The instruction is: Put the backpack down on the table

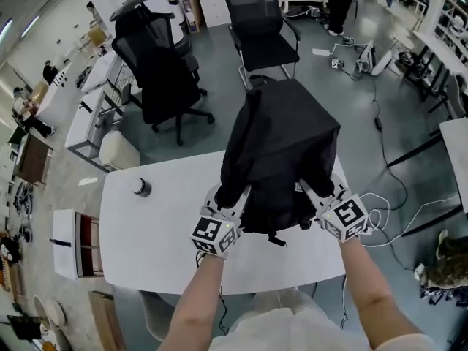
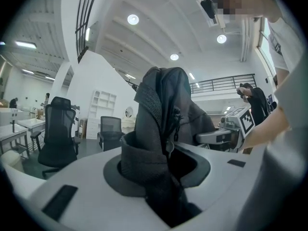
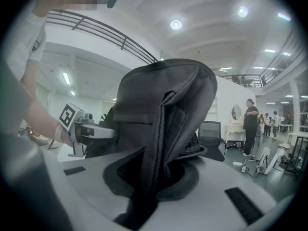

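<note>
A black backpack (image 1: 281,152) hangs upright between my two grippers, over the middle of the white table (image 1: 153,232); I cannot tell whether its bottom touches the top. My left gripper (image 1: 232,196) is shut on a fold of its dark fabric (image 2: 154,143) on the left side. My right gripper (image 1: 316,192) is shut on a black strap (image 3: 161,143) on the right side. The backpack fills the space between the jaws in both gripper views (image 2: 161,177) (image 3: 154,177). Each gripper view also shows the other gripper's marker cube (image 2: 243,121) (image 3: 70,117) across the bag.
A small round dark-topped object (image 1: 141,188) stands on the table's left part. White cables (image 1: 380,210) trail off its right edge. Two black office chairs (image 1: 164,79) (image 1: 259,28) and a white stool (image 1: 118,151) stand beyond the far edge.
</note>
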A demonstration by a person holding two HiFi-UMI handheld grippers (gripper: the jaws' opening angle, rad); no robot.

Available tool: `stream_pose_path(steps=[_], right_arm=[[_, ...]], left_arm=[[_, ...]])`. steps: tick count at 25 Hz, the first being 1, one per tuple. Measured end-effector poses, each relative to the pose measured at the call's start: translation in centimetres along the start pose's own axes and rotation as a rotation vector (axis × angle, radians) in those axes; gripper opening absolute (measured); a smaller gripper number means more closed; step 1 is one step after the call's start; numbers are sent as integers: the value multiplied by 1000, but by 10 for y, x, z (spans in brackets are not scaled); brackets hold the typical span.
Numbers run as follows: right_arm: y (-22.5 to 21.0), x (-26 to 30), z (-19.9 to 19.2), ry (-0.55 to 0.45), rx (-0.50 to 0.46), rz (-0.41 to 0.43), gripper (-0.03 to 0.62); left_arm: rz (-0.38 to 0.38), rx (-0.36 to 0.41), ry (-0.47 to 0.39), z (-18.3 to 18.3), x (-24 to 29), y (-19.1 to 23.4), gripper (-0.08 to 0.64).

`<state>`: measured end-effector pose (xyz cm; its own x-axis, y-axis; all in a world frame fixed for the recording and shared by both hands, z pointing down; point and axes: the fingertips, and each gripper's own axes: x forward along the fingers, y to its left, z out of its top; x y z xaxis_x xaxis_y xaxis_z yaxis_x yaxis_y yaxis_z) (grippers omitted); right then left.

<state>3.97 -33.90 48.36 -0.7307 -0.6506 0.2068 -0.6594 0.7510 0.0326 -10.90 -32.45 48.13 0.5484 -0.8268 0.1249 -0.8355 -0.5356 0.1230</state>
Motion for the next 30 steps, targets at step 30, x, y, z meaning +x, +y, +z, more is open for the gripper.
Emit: stream_pose_path(steps=[30], right_arm=[[-18, 42, -77, 52, 32, -78, 66]], left_arm=[[-26, -8, 85, -78, 42, 38, 155]])
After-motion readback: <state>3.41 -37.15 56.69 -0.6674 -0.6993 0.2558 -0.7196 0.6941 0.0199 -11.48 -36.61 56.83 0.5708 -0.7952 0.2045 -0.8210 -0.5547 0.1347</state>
